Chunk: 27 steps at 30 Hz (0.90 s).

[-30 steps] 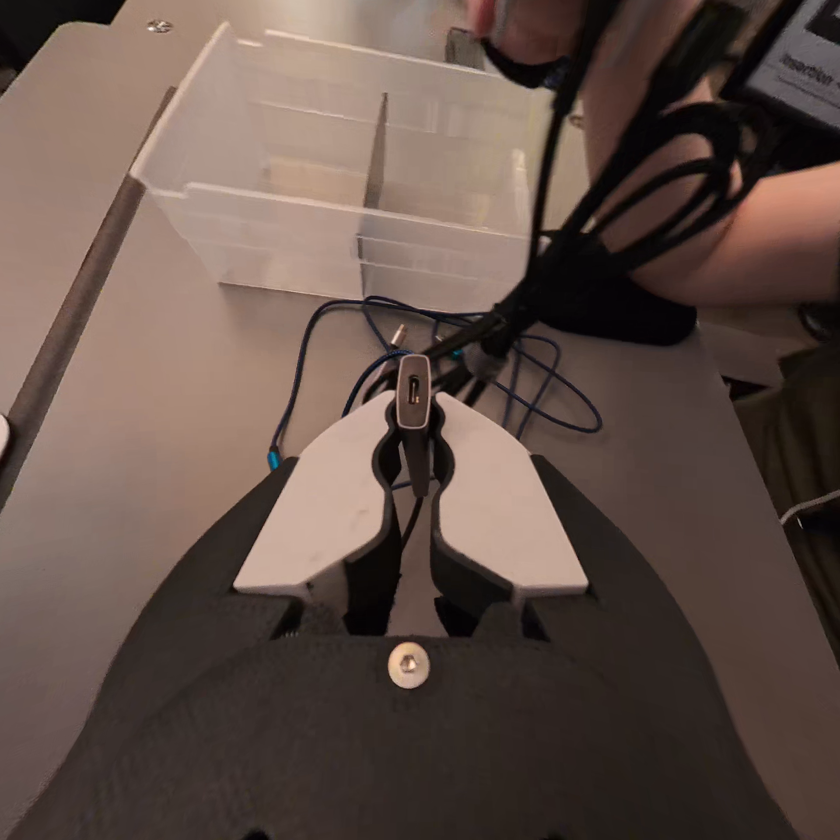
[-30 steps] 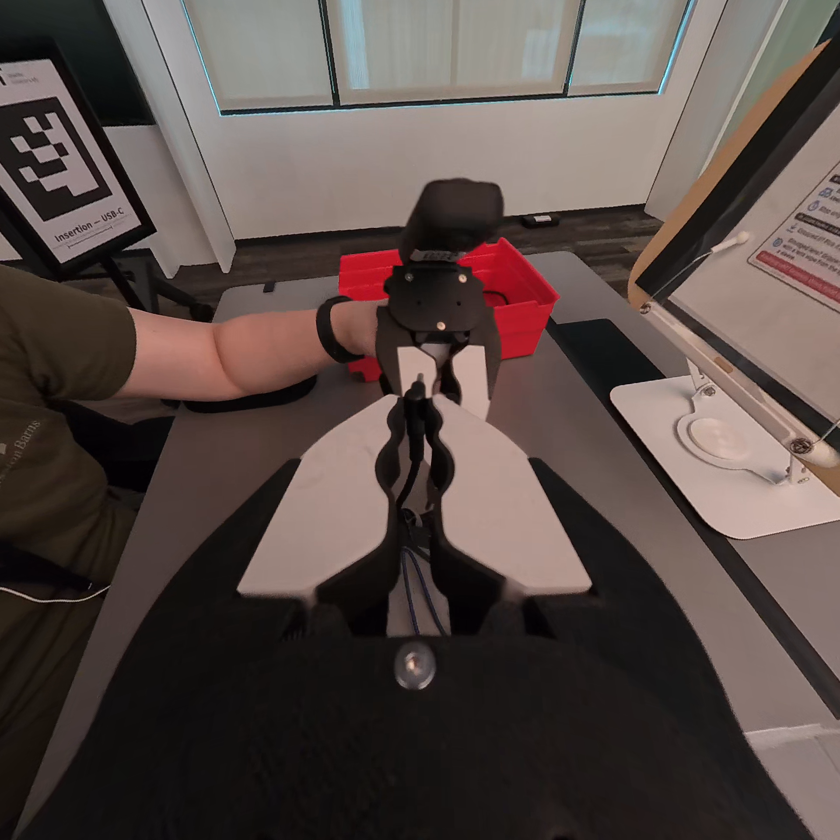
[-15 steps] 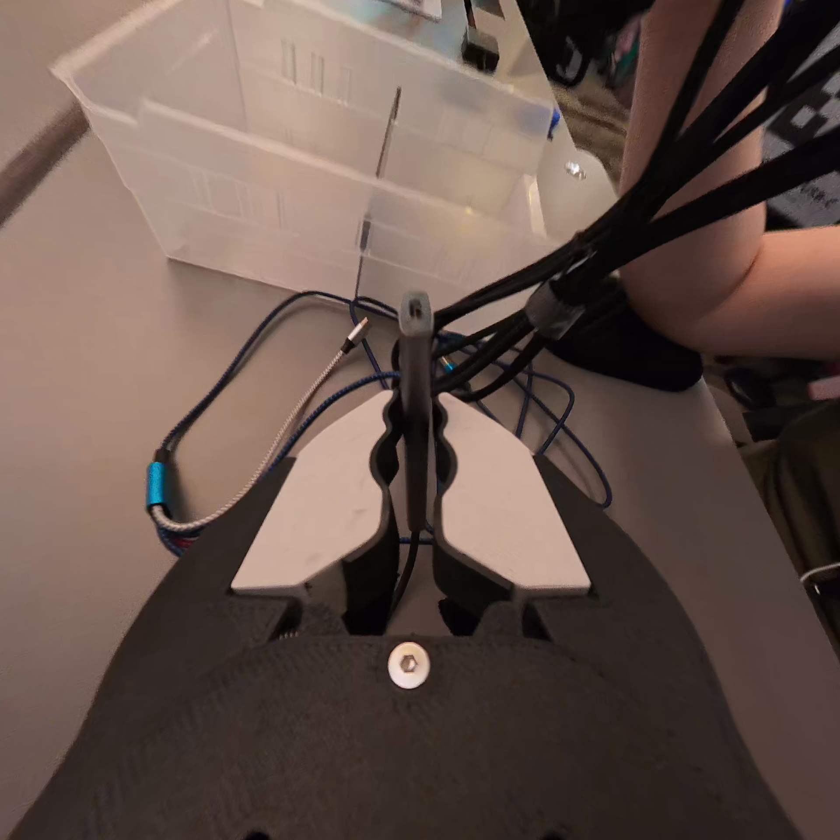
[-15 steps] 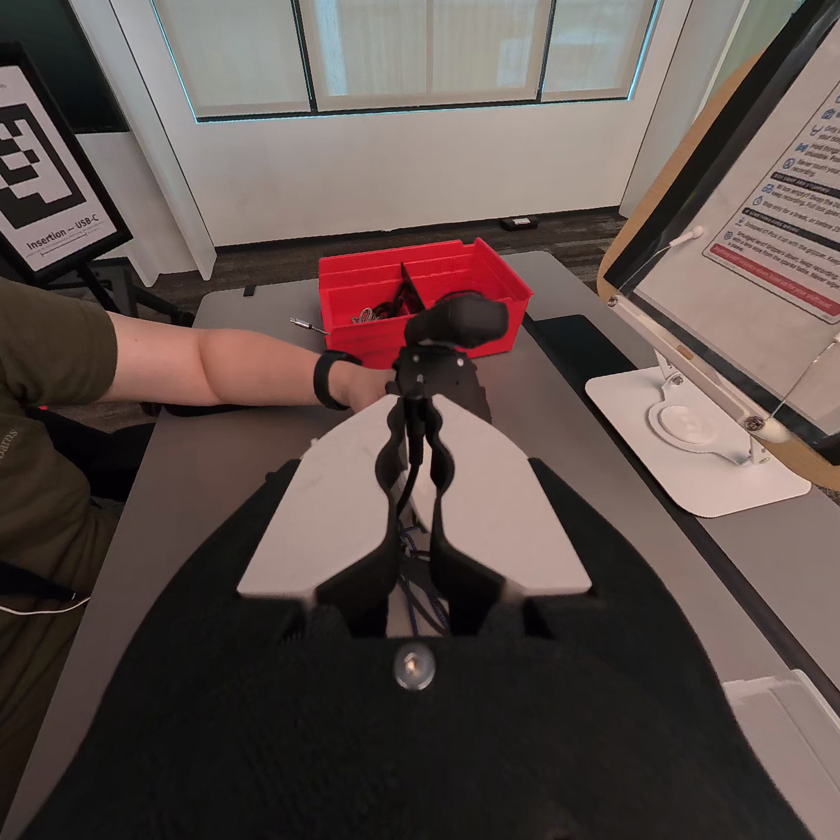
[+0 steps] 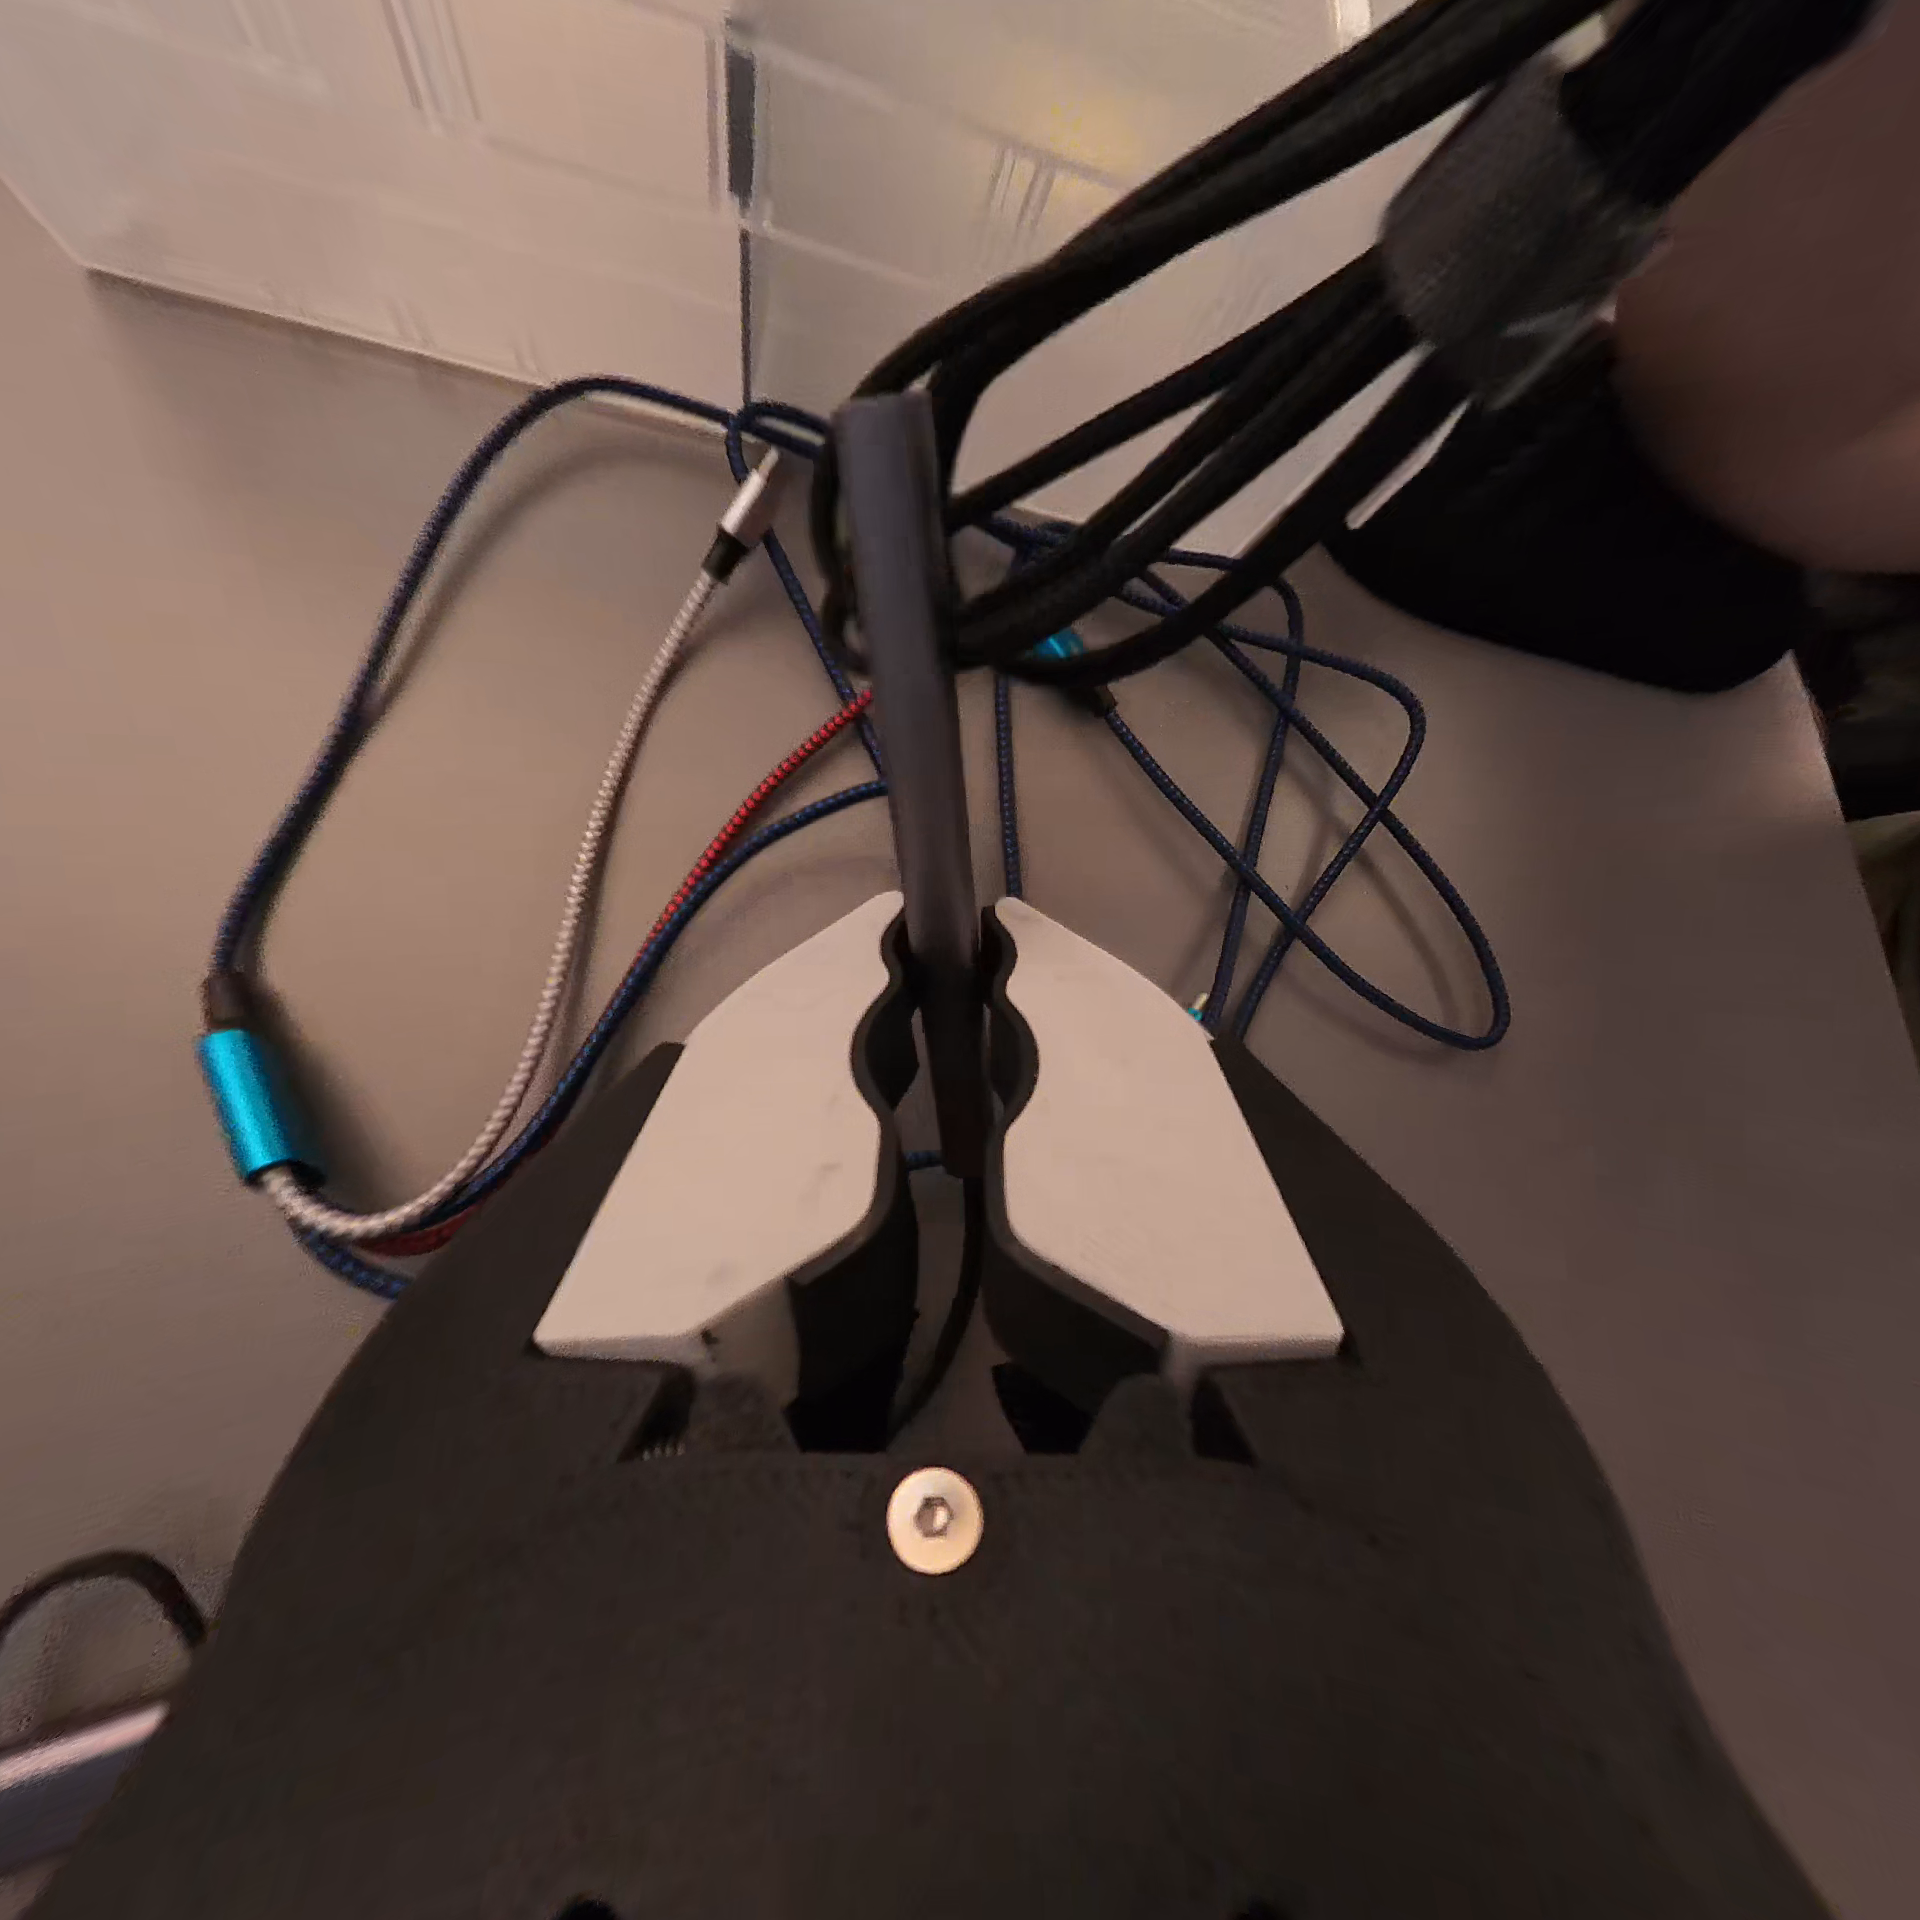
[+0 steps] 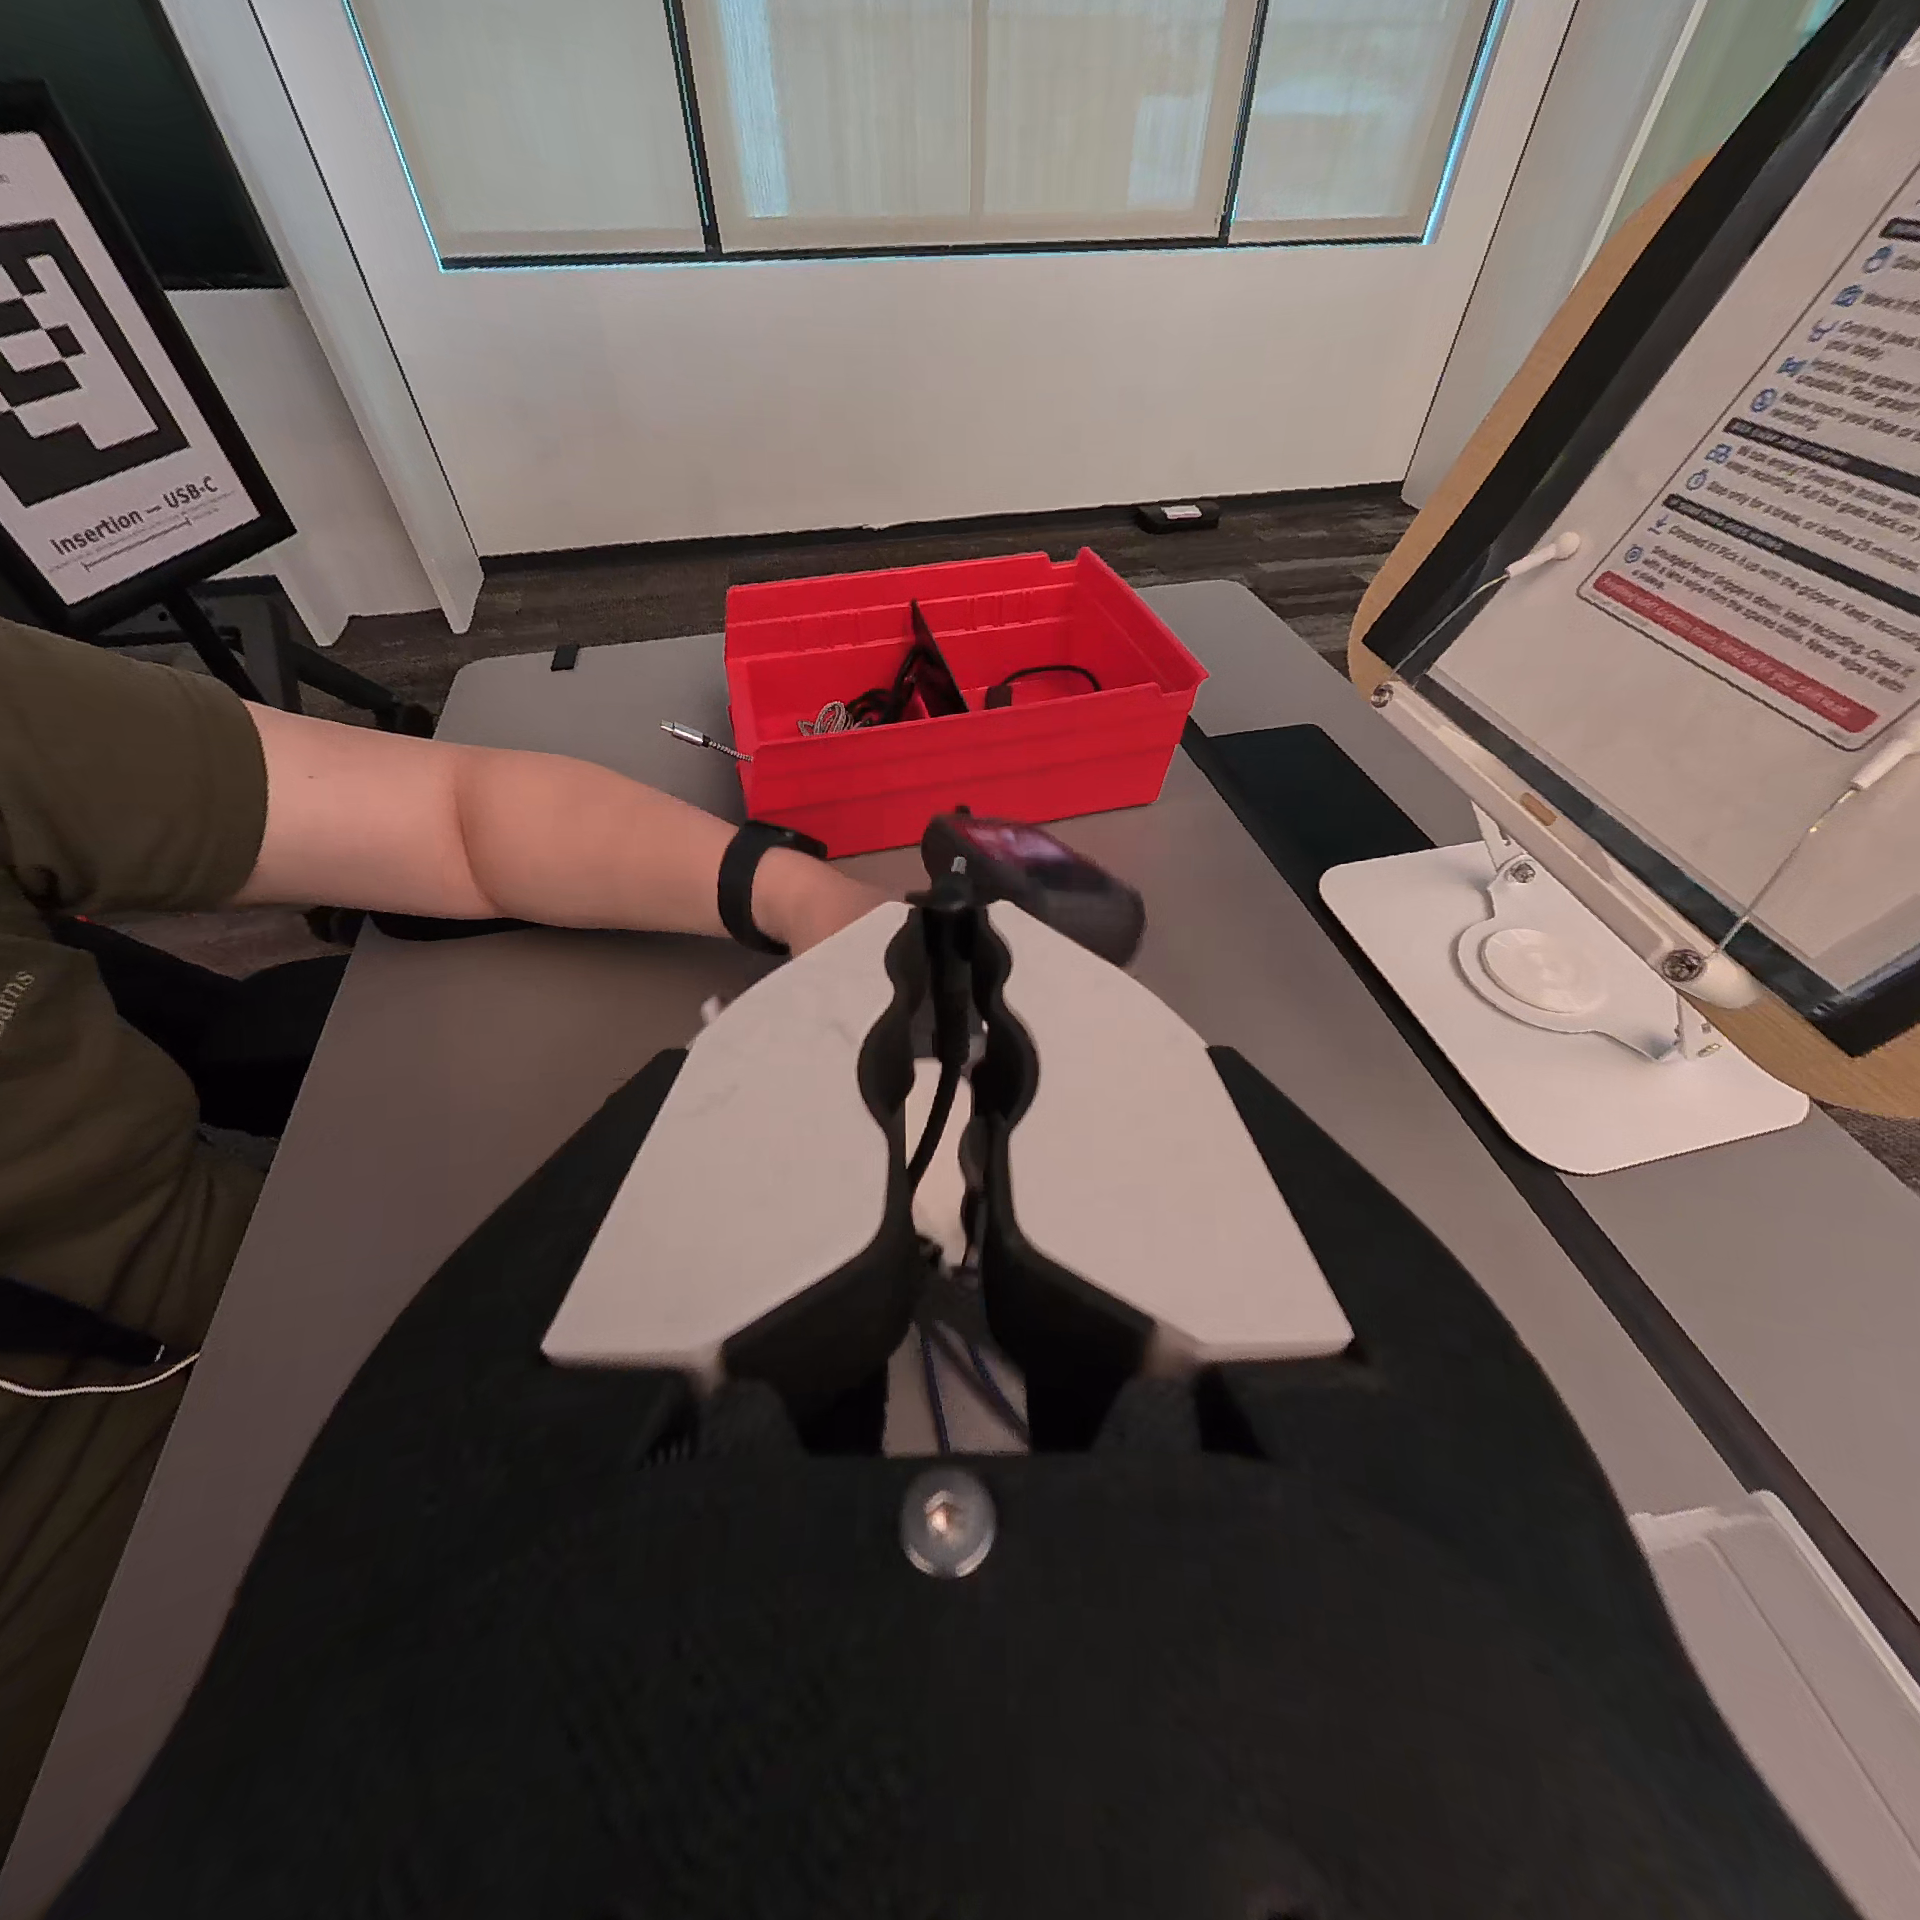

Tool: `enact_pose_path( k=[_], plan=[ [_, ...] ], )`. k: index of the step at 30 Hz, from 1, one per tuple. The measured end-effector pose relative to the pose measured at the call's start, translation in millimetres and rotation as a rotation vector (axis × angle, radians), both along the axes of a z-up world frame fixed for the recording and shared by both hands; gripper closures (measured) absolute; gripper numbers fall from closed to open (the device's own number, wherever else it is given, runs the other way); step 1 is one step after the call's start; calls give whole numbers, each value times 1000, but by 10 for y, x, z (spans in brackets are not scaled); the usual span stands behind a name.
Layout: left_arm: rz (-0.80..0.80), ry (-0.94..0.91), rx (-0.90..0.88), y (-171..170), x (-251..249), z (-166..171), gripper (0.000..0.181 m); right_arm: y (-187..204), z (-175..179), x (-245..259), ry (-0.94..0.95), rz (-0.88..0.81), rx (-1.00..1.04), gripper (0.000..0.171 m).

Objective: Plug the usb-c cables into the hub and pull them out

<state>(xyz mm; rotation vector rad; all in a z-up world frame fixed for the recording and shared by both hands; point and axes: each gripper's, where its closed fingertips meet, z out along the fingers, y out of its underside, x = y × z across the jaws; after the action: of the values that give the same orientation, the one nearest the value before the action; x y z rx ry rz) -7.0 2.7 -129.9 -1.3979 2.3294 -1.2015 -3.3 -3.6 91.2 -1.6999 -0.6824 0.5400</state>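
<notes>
Hub (image 5: 914, 727) stood edge-on at frame centre, clamped between your left gripper (image 5: 943, 925) fingers above braided cables (image 5: 623, 748) on the desk (image 5: 1558, 1039). Your right gripper (image 6: 948, 925) fingers pinched a black usb-c cable (image 6: 943, 997), centre frame.

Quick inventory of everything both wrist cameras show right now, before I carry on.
hub: one, dark grey, clamped edge-on in the left gripper.
black cable: one, black, clamped in the right gripper.
braided cables: several, blue, red and silver, loose on the table.
clear bin: one, transparent, behind the cables.
red bin: one, red, far end of the table, cables inside.
tablet stand: one, white, right side.
table: one, grey.
person's arm: one, black wristband.
left gripper: black, white fingers.
right gripper: black, white fingers.
</notes>
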Motion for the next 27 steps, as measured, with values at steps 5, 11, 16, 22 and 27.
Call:
enact_pose_path(
  k=[5, 11, 16, 22, 27],
  plan=[
    [52, -120, 122, 309, -77, 434, 173, 5, 60, 77, 64, 3, 22, 162],
    [155, -266, 196, 624, -232, 1053, 173, 66, 116, 150, 68, -32, 92, 162],
    [184, -272, 459, 779, -435, 1265, 173, 67, 176, 124, 80, -28, 134, 162],
    [86, -177, 613, 685, -731, 1281, 173, 93, 100, -60, -4, 15, 169, 162],
    [17, -26, 683, 707, -1045, 1144, 174, 92, -157, -312, -186, 107, 173, 162]
  ],
)
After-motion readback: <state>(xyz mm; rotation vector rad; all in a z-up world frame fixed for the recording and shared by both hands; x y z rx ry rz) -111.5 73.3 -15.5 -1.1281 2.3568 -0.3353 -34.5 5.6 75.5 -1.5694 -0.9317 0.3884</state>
